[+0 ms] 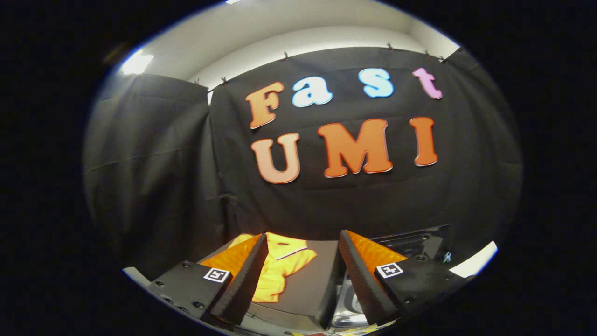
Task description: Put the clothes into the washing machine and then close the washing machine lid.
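**Lining up on the yellow garment before the reach**

The gripper point(303, 275) is hovering with its fingers spread wide apart and nothing between them, pointing more at the booth's back wall than down at the work. To do this step well, it probably needs tipping downward and easing forward and a little left, so that both fingers are straddling a raised fold of cloth instead of pressing flat fabric against a hard surface. Closing on a bunched part near the collar would likely be giving the surest hold.

Just ahead of the fingers, and partly behind the left one, a yellow shirt point(280, 273) is lying spread flat on a dark grey box-like top point(312, 289); whether that is the washing machine's lid I cannot tell. The shirt is looking bright yellow, with a dark thin trim line near what seems to be the collar. To the right, below the right finger, a shiny metal basin point(347, 308) is showing.
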Available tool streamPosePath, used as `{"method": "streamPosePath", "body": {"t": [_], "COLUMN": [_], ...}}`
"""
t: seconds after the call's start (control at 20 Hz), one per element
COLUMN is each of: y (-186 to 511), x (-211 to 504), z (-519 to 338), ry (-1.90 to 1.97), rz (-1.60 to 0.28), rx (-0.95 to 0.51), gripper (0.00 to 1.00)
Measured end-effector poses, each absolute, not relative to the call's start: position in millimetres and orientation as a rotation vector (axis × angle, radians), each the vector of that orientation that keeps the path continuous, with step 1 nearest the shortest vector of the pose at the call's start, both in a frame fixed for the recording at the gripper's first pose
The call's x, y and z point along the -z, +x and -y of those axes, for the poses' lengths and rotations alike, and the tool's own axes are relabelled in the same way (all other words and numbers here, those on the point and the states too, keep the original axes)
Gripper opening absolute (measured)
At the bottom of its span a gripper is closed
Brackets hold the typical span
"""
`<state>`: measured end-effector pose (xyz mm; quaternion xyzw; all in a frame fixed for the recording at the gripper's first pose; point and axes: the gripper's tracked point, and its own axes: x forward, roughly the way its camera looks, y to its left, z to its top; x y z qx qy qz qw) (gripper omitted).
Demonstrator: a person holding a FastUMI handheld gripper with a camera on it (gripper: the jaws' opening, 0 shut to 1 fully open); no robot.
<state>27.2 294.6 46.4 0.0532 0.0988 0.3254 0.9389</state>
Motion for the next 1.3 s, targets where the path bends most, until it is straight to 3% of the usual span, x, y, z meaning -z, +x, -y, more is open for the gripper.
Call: {"method": "streamPosePath", "body": {"t": [0.1,0.45,0.65,0.85,1.05,1.3], "y": [14.8,15.0,26.9,49.2,49.8,49.9], "x": [-49.5,0.6,54.5,100.1,141.6,153.4], "z": [-341.0,-440.7,-460.4,-459.2,-466.8,-465.7], "ry": [0.125,0.086,0.044,-0.047,-0.092,-0.08], "rz": [-0.215,-0.442,-0.634,-0.711,-0.81,-0.783], "rx": [-0.801,-0.979,-0.932,-0.805,-0.767,-0.771], "gripper": [0.98,0.98,0.99,0.98,0.99,0.97]}}
